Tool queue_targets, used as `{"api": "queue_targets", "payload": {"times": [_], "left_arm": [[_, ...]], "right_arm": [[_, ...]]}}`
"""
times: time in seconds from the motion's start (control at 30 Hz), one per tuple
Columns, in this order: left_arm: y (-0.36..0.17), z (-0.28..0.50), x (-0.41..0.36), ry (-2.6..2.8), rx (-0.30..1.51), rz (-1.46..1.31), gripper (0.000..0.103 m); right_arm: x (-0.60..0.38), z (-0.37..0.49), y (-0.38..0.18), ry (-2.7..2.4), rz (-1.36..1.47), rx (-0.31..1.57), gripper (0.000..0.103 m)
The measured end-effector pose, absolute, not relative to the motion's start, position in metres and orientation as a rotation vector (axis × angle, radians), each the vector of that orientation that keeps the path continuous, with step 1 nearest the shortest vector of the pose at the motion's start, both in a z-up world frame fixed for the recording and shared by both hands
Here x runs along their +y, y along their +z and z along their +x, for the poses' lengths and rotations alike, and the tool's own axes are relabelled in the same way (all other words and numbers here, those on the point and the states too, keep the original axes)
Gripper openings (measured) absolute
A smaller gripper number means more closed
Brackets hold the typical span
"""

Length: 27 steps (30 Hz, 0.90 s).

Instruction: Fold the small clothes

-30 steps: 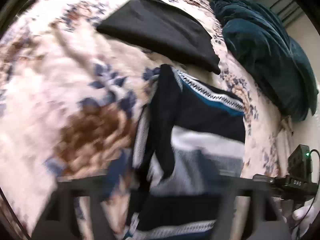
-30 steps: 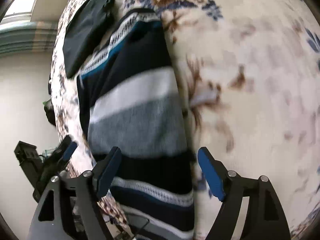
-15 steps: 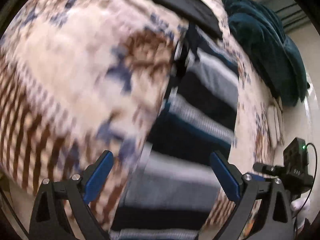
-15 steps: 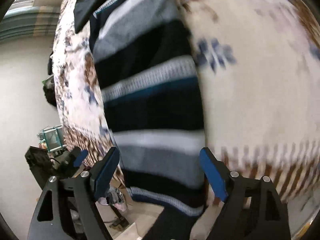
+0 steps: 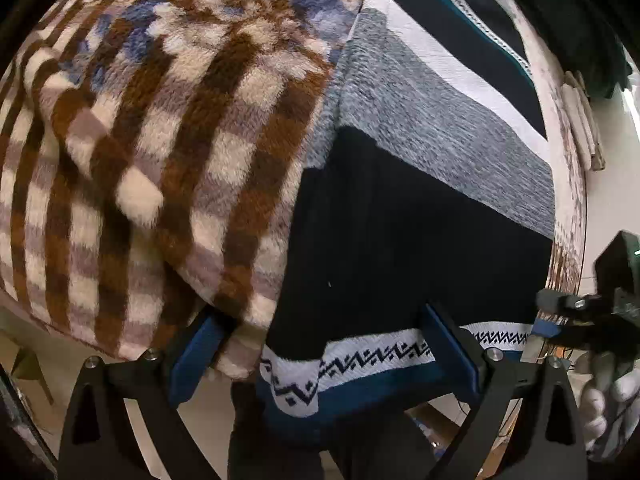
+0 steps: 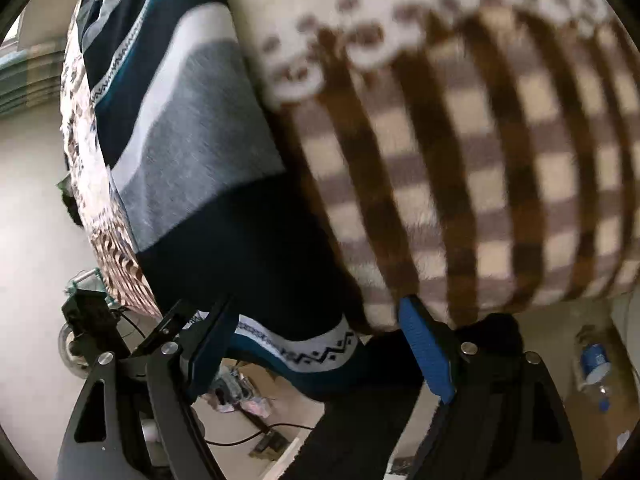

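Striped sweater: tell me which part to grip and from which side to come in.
Grip the striped sweater at its patterned hem band, which hangs over the blanket edge. Come from below that edge; both open grippers, left gripper and right gripper, already straddle it.

Black gripper frames, silver screws, blue-padded fingers [image 5: 450, 354]; white glove [image 5: 608, 408].

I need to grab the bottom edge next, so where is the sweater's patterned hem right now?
The patterned hem hangs over the blanket's front edge, low in both wrist views, between the open fingers of the left gripper and right gripper.
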<state>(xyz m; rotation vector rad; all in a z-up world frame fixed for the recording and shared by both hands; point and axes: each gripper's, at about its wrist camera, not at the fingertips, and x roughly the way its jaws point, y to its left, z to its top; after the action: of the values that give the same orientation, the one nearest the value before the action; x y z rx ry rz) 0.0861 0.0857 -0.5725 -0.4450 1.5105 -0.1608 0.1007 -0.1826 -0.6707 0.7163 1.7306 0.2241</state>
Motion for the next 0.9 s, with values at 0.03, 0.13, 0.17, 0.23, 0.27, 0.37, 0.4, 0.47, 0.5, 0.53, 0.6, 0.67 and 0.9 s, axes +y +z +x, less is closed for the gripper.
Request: {"api": "queue_targets", "payload": {"times": [0.03, 0.13, 0.17, 0.23, 0.27, 0.37, 0.4, 0.47, 0.5, 0.53, 0.6, 0.67, 0.9], "left_arm": [[-0.571, 0.084, 0.082, -0.167, 1.504, -0.436, 0.098], [-0.567, 0.08, 0.072, -0.177, 1.485, -0.418, 0.097], [-0.565, 0.08, 0.067, -0.178, 1.477, -0.407, 0.091], [-0.561, 0.081, 0.059, -0.185, 1.459, -0.384, 0.074], [-0.557, 0.08, 0.056, -0.18, 1.451, -0.371, 0.058], [-0.552, 0.08, 0.063, -0.151, 1.431, -0.385, 0.028], [-0.549, 0.079, 0.067, -0.139, 1.421, -0.401, 0.022], [-0.541, 0.074, 0.078, -0.137, 1.396, -0.465, 0.012], [-0.536, 0.072, 0.081, -0.137, 1.385, -0.477, 0.011], [-0.528, 0.071, 0.083, -0.141, 1.366, -0.49, 0.01], [-0.508, 0.069, 0.083, -0.165, 1.321, -0.501, 0.009], [-0.489, 0.072, 0.084, -0.184, 1.278, -0.516, 0.009], [-0.42, 0.117, 0.108, -0.259, 1.092, -0.613, 0.008]], "right_arm": [[-0.184, 0.099, -0.674, 0.236, 0.72, 1.728, 0.084], [-0.183, 0.09, -0.681, 0.254, 0.73, 1.715, 0.082], [-0.183, 0.089, -0.68, 0.264, 0.748, 1.705, 0.072], [-0.176, 0.085, -0.677, 0.296, 0.749, 1.689, 0.049], [-0.169, 0.085, -0.677, 0.305, 0.739, 1.692, 0.043], [-0.164, 0.082, -0.671, 0.32, 0.739, 1.688, 0.019], [-0.163, 0.083, -0.667, 0.325, 0.75, 1.683, 0.017], [-0.165, 0.082, -0.655, 0.343, 0.792, 1.657, 0.012], [-0.162, 0.082, -0.647, 0.354, 0.806, 1.641, 0.012], [-0.161, 0.081, -0.639, 0.366, 0.812, 1.627, 0.011], [-0.159, 0.083, -0.621, 0.389, 0.812, 1.599, 0.011], [-0.158, 0.086, -0.6, 0.404, 0.828, 1.573, 0.011], [-0.162, 0.133, -0.516, 0.416, 0.914, 1.404, 0.01]]}}
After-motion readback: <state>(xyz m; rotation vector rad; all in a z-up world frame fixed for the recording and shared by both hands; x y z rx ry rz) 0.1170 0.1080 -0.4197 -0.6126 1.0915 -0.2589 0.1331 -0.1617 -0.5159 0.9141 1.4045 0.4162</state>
